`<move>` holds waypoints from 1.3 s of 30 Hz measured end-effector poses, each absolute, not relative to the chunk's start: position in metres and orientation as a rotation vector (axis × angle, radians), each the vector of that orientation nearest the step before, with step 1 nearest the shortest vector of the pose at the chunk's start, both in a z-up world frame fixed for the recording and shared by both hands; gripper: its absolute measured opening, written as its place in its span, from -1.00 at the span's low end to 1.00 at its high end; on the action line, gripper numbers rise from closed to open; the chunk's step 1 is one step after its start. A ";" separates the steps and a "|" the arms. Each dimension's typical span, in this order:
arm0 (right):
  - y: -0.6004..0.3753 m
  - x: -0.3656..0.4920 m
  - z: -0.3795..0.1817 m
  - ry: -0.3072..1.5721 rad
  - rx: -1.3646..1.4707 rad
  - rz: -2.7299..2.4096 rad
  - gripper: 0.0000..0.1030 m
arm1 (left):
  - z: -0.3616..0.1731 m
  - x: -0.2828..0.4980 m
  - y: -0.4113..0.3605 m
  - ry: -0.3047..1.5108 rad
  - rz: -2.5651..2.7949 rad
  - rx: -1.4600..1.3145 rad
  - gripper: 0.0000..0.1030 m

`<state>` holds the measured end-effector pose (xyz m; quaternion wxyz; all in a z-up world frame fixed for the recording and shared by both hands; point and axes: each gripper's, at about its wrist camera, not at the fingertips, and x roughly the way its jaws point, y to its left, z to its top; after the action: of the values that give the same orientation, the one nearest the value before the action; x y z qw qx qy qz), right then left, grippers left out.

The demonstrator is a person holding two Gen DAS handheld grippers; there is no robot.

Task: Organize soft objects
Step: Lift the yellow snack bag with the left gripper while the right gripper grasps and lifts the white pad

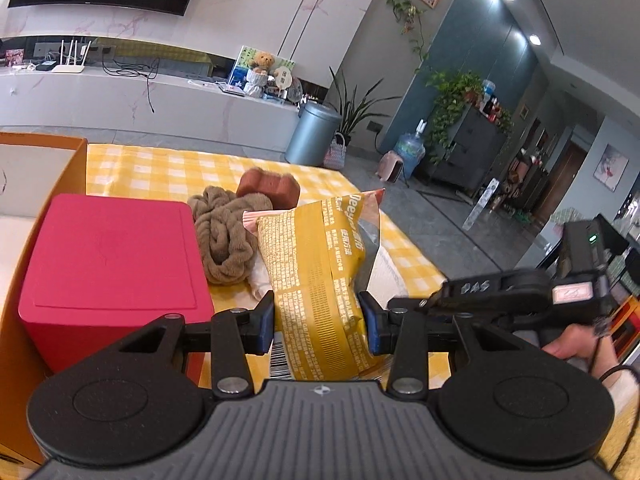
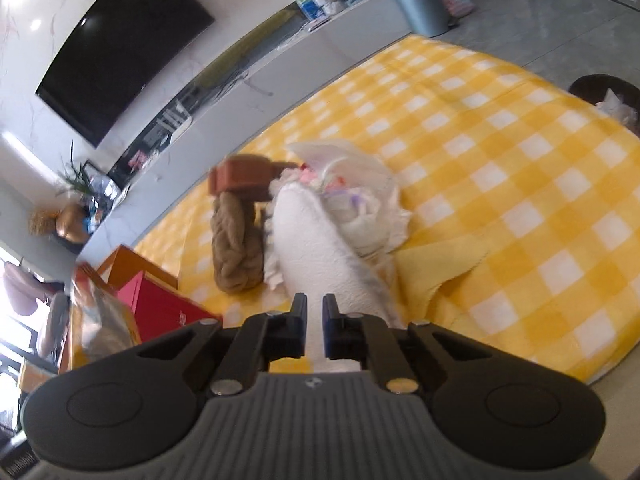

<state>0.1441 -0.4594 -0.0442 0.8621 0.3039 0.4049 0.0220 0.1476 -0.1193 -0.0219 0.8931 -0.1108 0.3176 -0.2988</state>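
Orange cardboard is walling the scene's left edge, where an open box (image 1: pixel 76 168) is sitting on a yellow-and-white checked blanket (image 1: pixel 168 168) with a red square container (image 1: pixel 112 264) lying inside it; nothing else is showing in the box from here, and the red container's flat top is facing up, so its contents cannot be told. Just right of the box, a tan braided rope of plush (image 1: pixel 228 236) is lying coiled on the blanket, with a brown brick-shaped sponge (image 1: pixel 268 188) just behind it. At centre, the left gripper (image 1: pixel 320 328) is clamping a yellow snack bag (image 1: pixel 320 280), its blue pads pressing into both sides of the crinkled packet and holding it clear of the blanket, near the box. Farther right, the right gripper (image 2: pixel 316 328) is closing its jaws almost to a sliver on the near end of a white fleecy cloth (image 2: pixel 316 248), which is stretching away across the blanket toward a crumpled white garment (image 2: pixel 360 200) beside the sponge. The sorting appears to be midway: one item lifted, another just being pinched, three soft things waiting on the blanket. Next, the bag likely needs carrying left over the box's rim and releasing beside the red container, while the cloth, limp and long, calls for a high lift so that it is not dragging the garment along.
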 end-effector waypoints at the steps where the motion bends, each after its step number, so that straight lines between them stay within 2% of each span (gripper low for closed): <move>1: -0.457 0.147 -0.045 0.861 0.618 0.024 -0.77 | -0.021 0.148 -0.118 0.656 -0.620 -0.233 -0.07; 2: -0.456 0.148 -0.045 0.868 0.600 -0.012 -0.76 | -0.020 0.147 -0.117 0.653 -0.623 -0.233 -0.07; 3: -0.458 0.148 -0.045 0.858 0.594 -0.051 -0.59 | -0.019 0.147 -0.117 0.650 -0.626 -0.233 -0.07; 4: -0.463 0.147 -0.045 0.842 0.605 -0.091 0.02 | -0.019 0.148 -0.116 0.649 -0.632 -0.232 -0.07; 5: -0.467 0.147 -0.043 0.824 0.619 -0.138 0.27 | -0.019 0.148 -0.117 0.650 -0.640 -0.232 -0.07; 6: -0.470 0.147 -0.042 0.804 0.614 -0.172 0.34 | -0.019 0.148 -0.117 0.657 -0.645 -0.235 -0.07; 9: -0.473 0.154 -0.046 0.809 0.609 -0.155 0.34 | -0.021 0.148 -0.119 0.672 -0.655 -0.247 -0.07; 11: -0.471 0.160 -0.054 0.847 0.624 -0.118 0.29 | -0.022 0.149 -0.120 0.676 -0.659 -0.242 -0.07; 13: -0.467 0.165 -0.060 0.893 0.610 -0.111 0.00 | -0.023 0.149 -0.120 0.675 -0.660 -0.239 -0.07; 16: -0.464 0.163 -0.059 0.900 0.615 -0.075 -0.24 | -0.023 0.149 -0.119 0.675 -0.650 -0.247 -0.07; 23: -0.455 0.156 -0.050 0.835 0.706 0.157 -0.34 | -0.019 0.146 -0.116 0.652 -0.648 -0.227 -0.07; 30: -0.425 0.178 -0.058 0.925 0.607 0.215 -0.31 | -0.012 0.146 -0.110 0.645 -0.638 -0.243 -0.07; 32: -0.422 0.179 -0.061 0.944 0.576 0.192 -0.47 | -0.012 0.146 -0.109 0.646 -0.636 -0.249 -0.07; 33: -0.422 0.180 -0.063 0.951 0.556 0.174 -0.78 | -0.011 0.146 -0.109 0.647 -0.637 -0.251 -0.07; 34: -0.422 0.180 -0.065 0.961 0.554 0.168 -0.91 | -0.011 0.146 -0.108 0.646 -0.641 -0.255 -0.07; 39: -0.430 0.171 -0.059 0.897 0.609 0.198 -0.95 | -0.010 0.145 -0.106 0.644 -0.670 -0.284 -0.07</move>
<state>0.1709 -0.4296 -0.0592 0.8520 0.2893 0.4262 0.0939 0.1449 -0.1058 -0.0102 0.8843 -0.1364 0.3094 -0.3221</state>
